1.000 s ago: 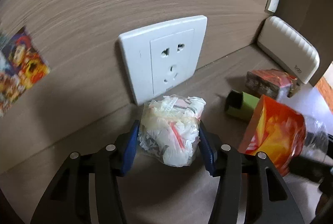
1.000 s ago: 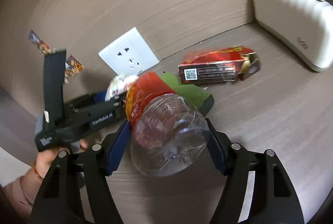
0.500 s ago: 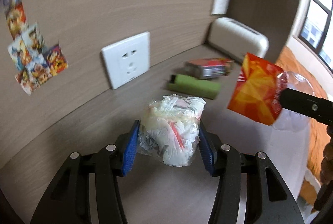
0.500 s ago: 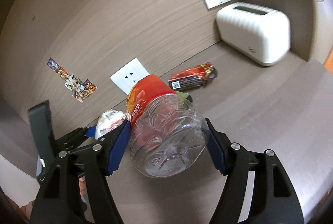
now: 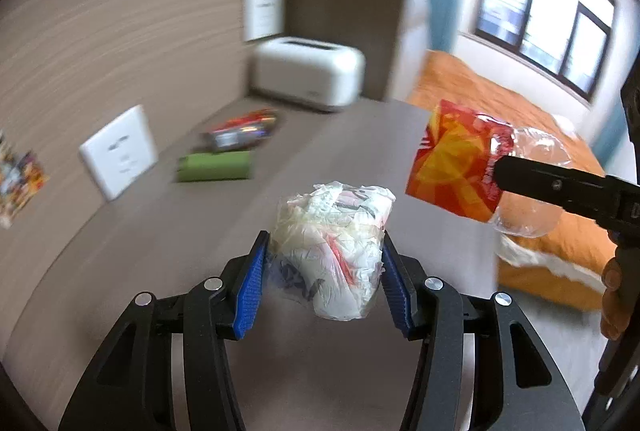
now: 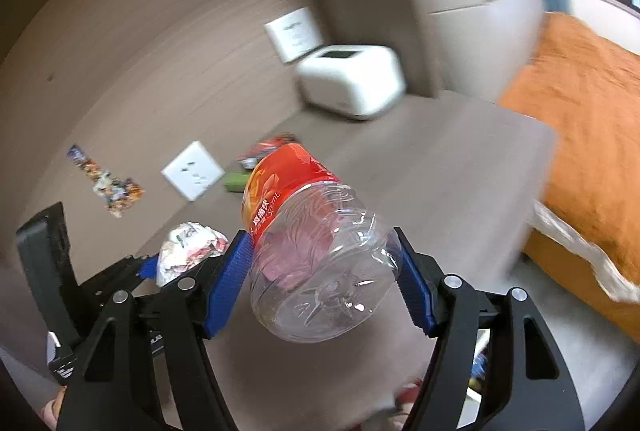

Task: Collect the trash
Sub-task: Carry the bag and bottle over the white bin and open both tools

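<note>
My left gripper is shut on a crumpled white plastic wrapper wad and holds it above the wooden tabletop. My right gripper is shut on an empty clear plastic bottle with a red-orange label, held in the air. The bottle also shows in the left wrist view, to the right of the wad. The wad and left gripper show in the right wrist view, lower left. A green packet and a red box lie on the table near the wall.
A white toaster-like appliance stands at the table's far corner. A white wall socket and stickers are on the wood wall. An orange bed lies beyond the table's right edge. Something colourful shows below the table edge.
Both grippers have pulled back and up from the wall and swung right, each keeping its load. The socket and table items now look farther away; the bed has come into view.
</note>
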Demonstrator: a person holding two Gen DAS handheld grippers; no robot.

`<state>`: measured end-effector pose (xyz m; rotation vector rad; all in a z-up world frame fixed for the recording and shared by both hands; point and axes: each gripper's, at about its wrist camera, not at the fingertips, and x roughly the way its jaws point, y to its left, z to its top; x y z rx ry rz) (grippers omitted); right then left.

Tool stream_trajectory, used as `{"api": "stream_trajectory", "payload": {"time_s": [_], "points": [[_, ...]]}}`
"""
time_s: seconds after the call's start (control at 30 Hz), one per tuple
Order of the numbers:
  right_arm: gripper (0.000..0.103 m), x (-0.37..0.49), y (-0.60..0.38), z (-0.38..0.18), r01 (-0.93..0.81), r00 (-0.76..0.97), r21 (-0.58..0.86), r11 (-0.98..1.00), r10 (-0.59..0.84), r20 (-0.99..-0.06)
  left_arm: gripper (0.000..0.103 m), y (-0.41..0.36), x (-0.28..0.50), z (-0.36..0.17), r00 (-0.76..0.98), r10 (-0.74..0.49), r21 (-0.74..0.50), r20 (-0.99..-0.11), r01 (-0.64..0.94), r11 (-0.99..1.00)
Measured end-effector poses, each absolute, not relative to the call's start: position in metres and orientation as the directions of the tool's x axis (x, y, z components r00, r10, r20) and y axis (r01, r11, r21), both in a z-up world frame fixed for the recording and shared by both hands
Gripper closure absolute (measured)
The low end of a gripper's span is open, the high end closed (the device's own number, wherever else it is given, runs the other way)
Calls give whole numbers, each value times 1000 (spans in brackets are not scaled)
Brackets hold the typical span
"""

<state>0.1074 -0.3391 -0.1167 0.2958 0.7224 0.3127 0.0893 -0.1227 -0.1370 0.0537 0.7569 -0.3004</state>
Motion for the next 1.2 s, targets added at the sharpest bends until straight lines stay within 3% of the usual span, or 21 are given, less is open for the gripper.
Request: {"api": "stream_trajectory", "payload": {"time_s": [0.3,0.63,0.9,1.2], "points": [[33,39,-401,-130,39,724,322,946,196,-662,51,-216,49,-143,606,-400,-56,-688,504,862],[33,9,-488,-170,114,669,281,953,135,-731,51,-333,22,-187,519,-397,-40,-757,570,821],[33,16,-558,-229,140,583,254,957,128,-802,51,-416,32,-254,435,-337,-34,-835,571,820],[33,49,-587,-343,111,430,215,970,148,-891,51,-463,61,-368,329,-273,-48,-904,558,829]]}}
